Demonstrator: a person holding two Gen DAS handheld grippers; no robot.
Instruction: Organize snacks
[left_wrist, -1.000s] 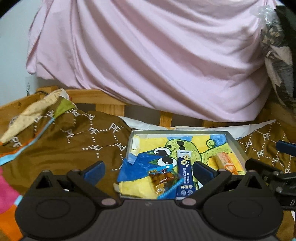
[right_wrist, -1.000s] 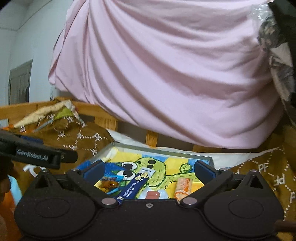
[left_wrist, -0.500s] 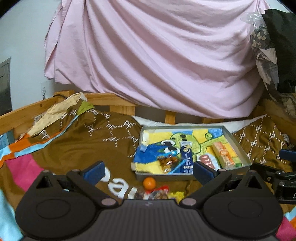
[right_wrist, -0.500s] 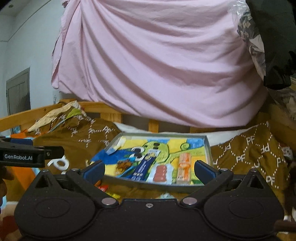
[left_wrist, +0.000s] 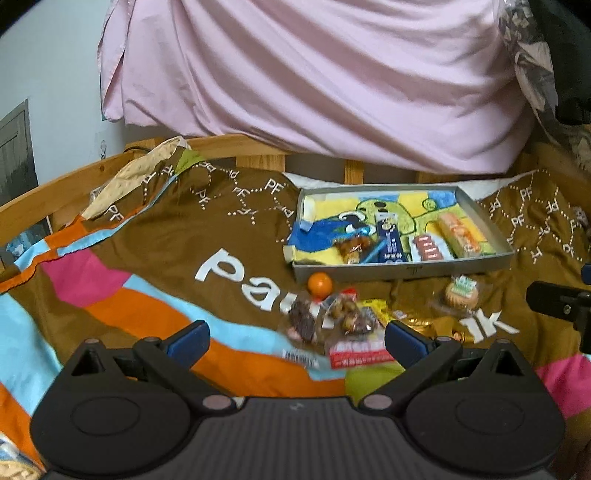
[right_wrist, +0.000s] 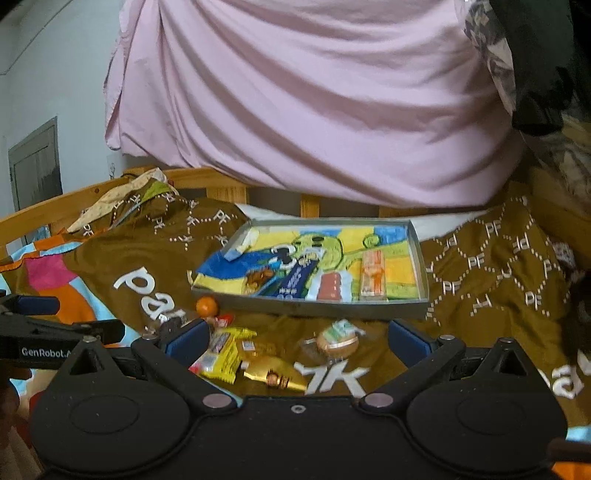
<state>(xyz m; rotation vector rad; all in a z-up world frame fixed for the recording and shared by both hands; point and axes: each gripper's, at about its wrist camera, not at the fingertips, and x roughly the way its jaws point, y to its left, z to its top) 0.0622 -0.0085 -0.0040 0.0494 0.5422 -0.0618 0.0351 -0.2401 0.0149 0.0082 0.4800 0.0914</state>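
A grey tray (left_wrist: 402, 267) with a cartoon-print lining lies on the bed and also shows in the right wrist view (right_wrist: 325, 308). It holds a blue stick pack (left_wrist: 389, 240), a nut bag (left_wrist: 351, 245), a red pack (left_wrist: 428, 248) and an orange bar (left_wrist: 460, 234). Loose snacks lie in front of it: an orange ball (left_wrist: 320, 284), clear bags (left_wrist: 328, 317), a round cookie (right_wrist: 338, 341), a yellow pack (right_wrist: 225, 354) and a gold pack (right_wrist: 275, 373). My left gripper (left_wrist: 295, 339) is open and empty above the loose snacks. My right gripper (right_wrist: 297, 338) is open and empty.
A brown patterned bedspread (left_wrist: 177, 258) covers the bed. A wooden bed rail (left_wrist: 55, 199) runs along the left and back. A pink sheet (left_wrist: 314, 81) hangs behind the tray. The left gripper's body shows in the right wrist view (right_wrist: 44, 332).
Both grippers have pulled back and up from the tray. The loose snacks in front of the tray have come into view. Both stay open.
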